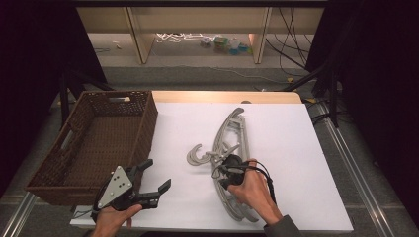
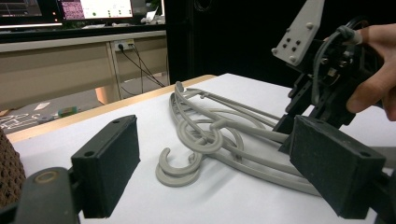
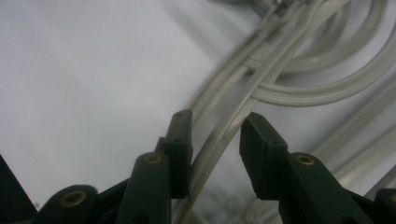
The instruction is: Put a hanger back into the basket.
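Several grey plastic hangers [image 1: 232, 140] lie stacked on the white table [image 1: 296, 163], hooks pointing left. My right gripper [image 1: 225, 177] is lowered onto the stack near its middle. In the right gripper view its jaws [image 3: 215, 126] straddle one thin hanger bar [image 3: 219, 140]. The bar lies against the left pad, with a gap to the right pad. My left gripper [image 1: 158, 173] hovers at the table's front left, open and holding nothing. In the left gripper view its wide jaws [image 2: 219, 172] face the hangers [image 2: 210, 135] and the right gripper [image 2: 287, 135] beyond.
A brown wicker basket [image 1: 74, 133] stands at the table's left edge, close to my left gripper. Free white surface lies right of the hangers and between the hangers and the basket. Beyond the far edge are wooden shelf legs and cables on the floor.
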Action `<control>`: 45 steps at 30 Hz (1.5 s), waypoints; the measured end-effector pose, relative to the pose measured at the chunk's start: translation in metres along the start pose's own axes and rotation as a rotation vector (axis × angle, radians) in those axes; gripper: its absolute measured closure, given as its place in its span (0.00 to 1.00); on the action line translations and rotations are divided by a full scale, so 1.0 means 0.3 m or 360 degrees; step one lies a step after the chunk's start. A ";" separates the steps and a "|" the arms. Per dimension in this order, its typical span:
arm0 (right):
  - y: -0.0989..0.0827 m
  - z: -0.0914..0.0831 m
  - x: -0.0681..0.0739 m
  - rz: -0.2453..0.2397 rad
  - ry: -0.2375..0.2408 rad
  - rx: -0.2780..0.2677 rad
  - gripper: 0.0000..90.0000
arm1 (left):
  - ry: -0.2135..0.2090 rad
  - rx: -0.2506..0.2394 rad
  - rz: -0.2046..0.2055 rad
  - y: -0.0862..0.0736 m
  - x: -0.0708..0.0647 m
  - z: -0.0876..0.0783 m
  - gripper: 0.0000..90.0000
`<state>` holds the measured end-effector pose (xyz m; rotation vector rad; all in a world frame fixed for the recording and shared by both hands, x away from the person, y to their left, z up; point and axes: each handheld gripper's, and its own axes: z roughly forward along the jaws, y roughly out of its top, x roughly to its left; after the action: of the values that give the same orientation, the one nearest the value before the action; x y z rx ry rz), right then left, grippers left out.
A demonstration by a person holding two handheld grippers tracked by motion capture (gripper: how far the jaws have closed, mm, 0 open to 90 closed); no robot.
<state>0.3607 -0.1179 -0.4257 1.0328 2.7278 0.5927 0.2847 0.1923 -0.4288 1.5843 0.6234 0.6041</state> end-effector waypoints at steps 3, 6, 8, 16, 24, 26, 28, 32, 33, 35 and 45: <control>-0.040 -0.020 -0.024 -0.0034 -0.0019 0.0039 0.77 | -0.0003 -0.0003 -0.0001 0.000 0.000 0.001 0.18; -0.072 -0.036 -0.052 -0.0056 -0.0041 0.0062 0.79 | 0.0009 0.0028 0.0009 0.001 0.000 -0.002 0.18; -0.087 -0.047 -0.071 -0.0058 -0.0031 0.0057 0.80 | 0.0009 0.0030 0.0009 0.001 -0.001 -0.002 0.18; -0.140 -0.073 -0.131 -0.0050 -0.0073 0.0070 0.86 | 0.0017 0.0025 -0.0004 0.001 0.001 -0.002 0.18; -0.223 -0.125 -0.205 -0.0037 -0.0126 -0.0002 0.91 | 0.0015 0.0032 0.0000 0.000 0.001 -0.001 0.18; -0.233 -0.140 -0.207 -0.0078 -0.0151 -0.0039 0.91 | 0.0017 0.0036 0.0001 0.000 0.001 -0.001 0.18; -0.235 -0.153 -0.206 -0.0165 -0.0167 -0.0075 0.91 | 0.0017 0.0036 -0.0001 0.000 0.000 0.000 0.18; -0.233 -0.190 -0.199 -0.0223 -0.0212 -0.0133 0.92 | 0.0026 0.0048 0.0030 -0.002 -0.002 0.001 0.18; -0.231 -0.201 -0.195 -0.0224 -0.0208 -0.0142 0.92 | 0.0025 0.0057 0.0029 -0.004 -0.006 0.002 0.18; -0.225 -0.228 -0.181 -0.0225 -0.0200 -0.0173 0.92 | 0.0019 0.0061 0.0054 -0.006 -0.010 0.007 0.18; -0.203 -0.267 -0.126 -0.0328 -0.0033 -0.0336 0.92 | 0.0030 0.0176 0.0146 -0.017 -0.022 0.015 0.20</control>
<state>0.3294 -0.2089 -0.3781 0.6949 2.6384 0.8061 0.2829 0.1849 -0.4344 1.7198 0.6094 0.6632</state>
